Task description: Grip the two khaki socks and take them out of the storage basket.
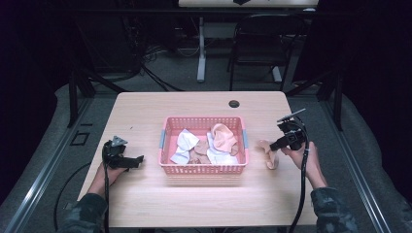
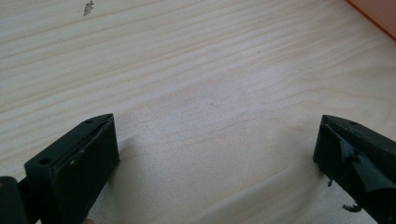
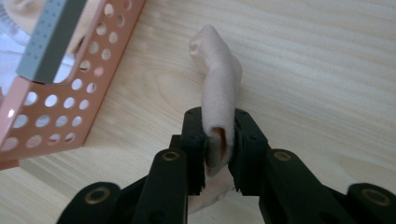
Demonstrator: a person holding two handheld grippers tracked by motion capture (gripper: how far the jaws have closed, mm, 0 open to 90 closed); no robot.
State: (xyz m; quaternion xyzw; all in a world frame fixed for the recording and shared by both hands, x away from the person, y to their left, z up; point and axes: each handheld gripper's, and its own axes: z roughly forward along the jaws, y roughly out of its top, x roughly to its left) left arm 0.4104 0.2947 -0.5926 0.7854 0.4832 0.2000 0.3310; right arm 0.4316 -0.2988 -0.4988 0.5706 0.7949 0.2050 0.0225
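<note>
A pink perforated basket [image 1: 203,168] stands mid-table with several socks in it, white ones [image 1: 183,145] and peach ones [image 1: 223,136]. Just right of the basket lies a peach sock [image 1: 270,154], and my right gripper [image 1: 277,144] is shut on it. In the right gripper view the jaws pinch the folded sock [image 3: 219,93] just above the wood, beside the basket's corner [image 3: 70,107]. Left of the basket, my left gripper [image 1: 136,160] rests low over the table. The left gripper view shows its fingers [image 2: 77,161] wide apart with bare wood between them.
The wooden table [image 1: 145,204] has a dark cable hole [image 1: 234,103] near its far edge. A black chair [image 1: 265,43] and a desk leg [image 1: 201,48] stand beyond the table. A corner of the basket [image 2: 373,14] peeks into the left gripper view.
</note>
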